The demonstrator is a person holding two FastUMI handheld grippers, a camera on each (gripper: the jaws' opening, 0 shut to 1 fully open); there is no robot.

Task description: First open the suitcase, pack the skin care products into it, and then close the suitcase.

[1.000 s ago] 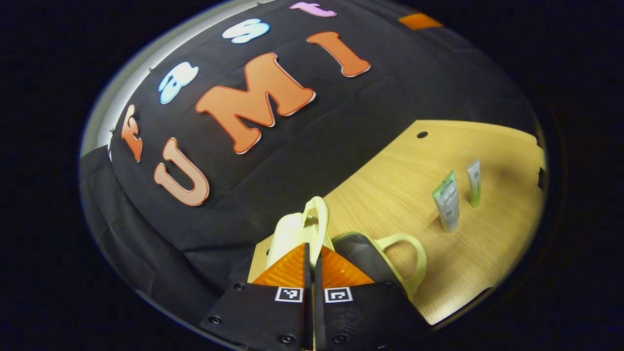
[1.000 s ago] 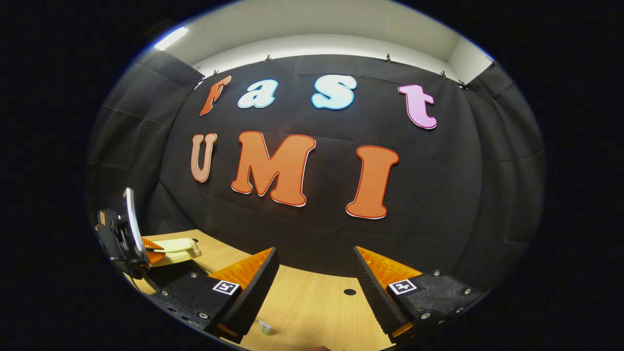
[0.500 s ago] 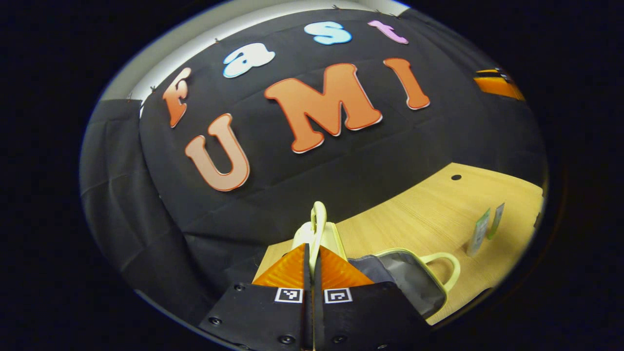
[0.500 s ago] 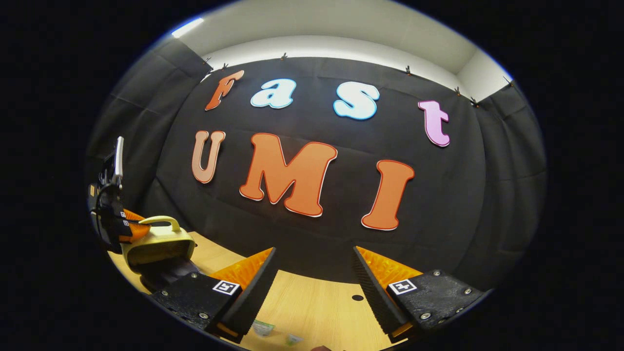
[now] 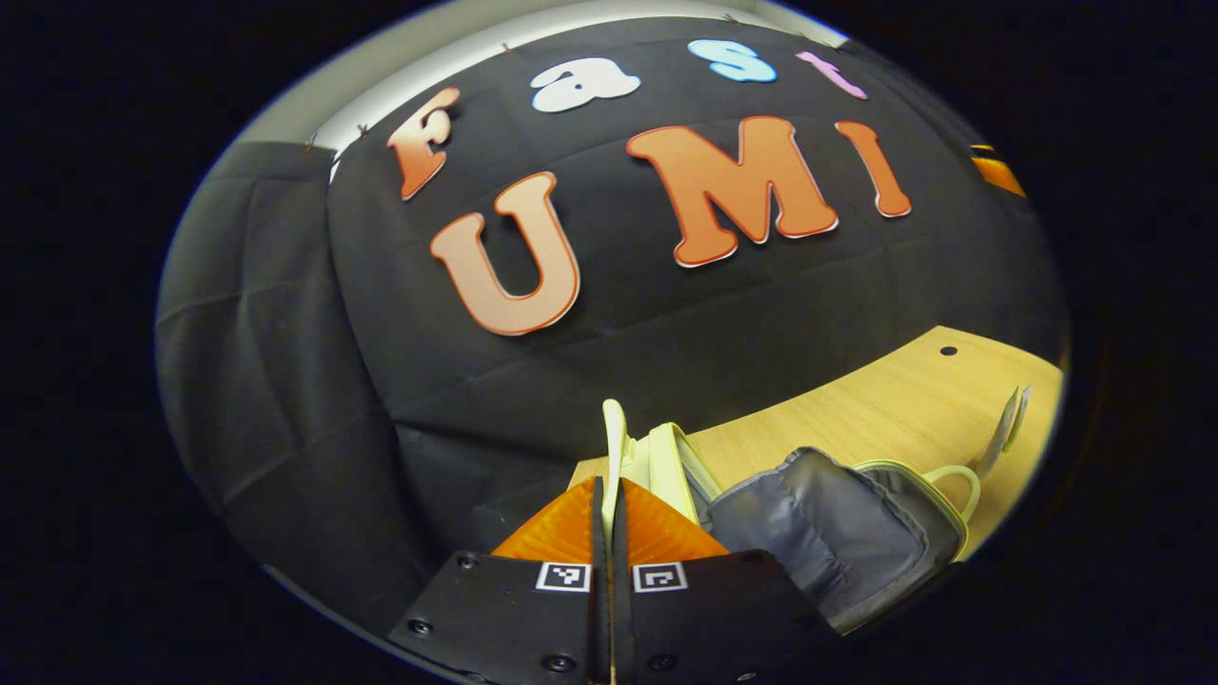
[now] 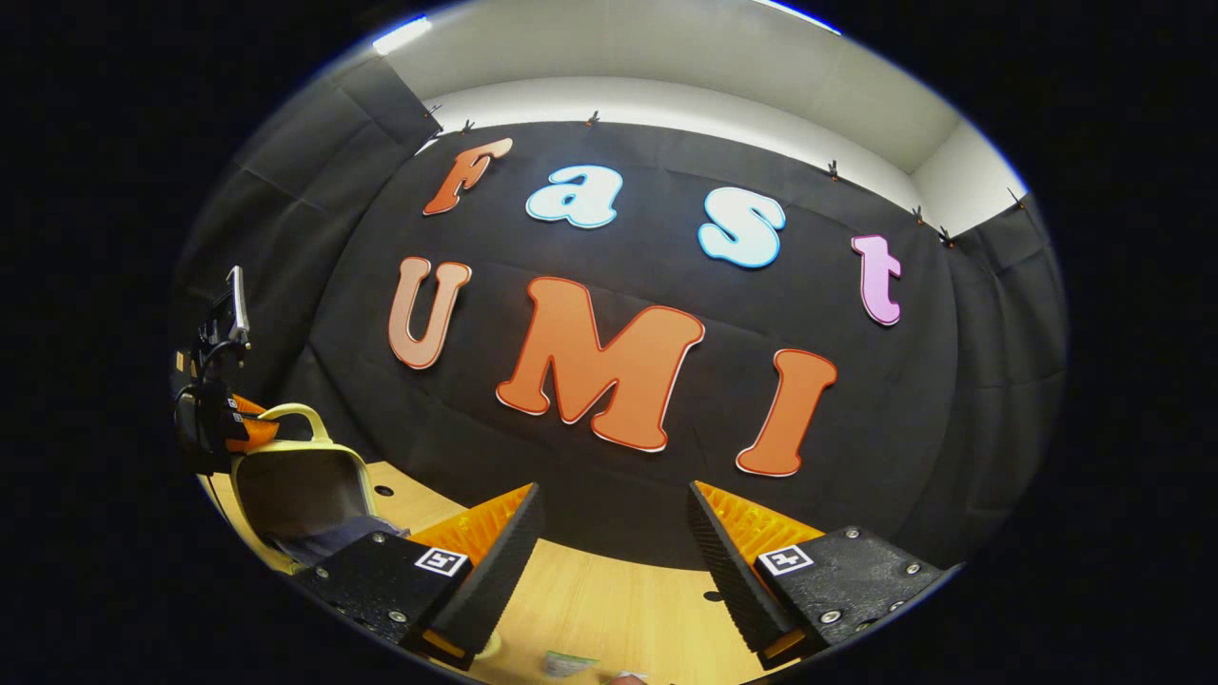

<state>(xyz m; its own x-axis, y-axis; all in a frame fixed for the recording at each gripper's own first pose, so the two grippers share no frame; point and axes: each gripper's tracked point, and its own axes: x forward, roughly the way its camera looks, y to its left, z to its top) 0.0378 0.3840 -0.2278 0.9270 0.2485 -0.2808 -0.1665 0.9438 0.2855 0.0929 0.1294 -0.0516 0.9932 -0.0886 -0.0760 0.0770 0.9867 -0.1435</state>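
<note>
The left tool is pinched tight on the thin handle of the suitcase lid and holds the lid up. The suitcase sits on the worktop with its grey inside showing. In the right gripper view the lid stands nearly straight up, with the left tool at its top edge.

The right tool hangs above the worktop with its fingers wide apart and nothing between them.

The skin care tubes stand on the worktop just past the far end of the suitcase. A bit of one tube peeks in at the bottom of the right gripper view.

The step now looks like opening the lid all the way. To do it well, tip the lid back slowly until it can rest by itself, then let go gently. Keep the pinch firm, since the handle is thin and could slip. The right tool is ready to go down for a tube
</note>
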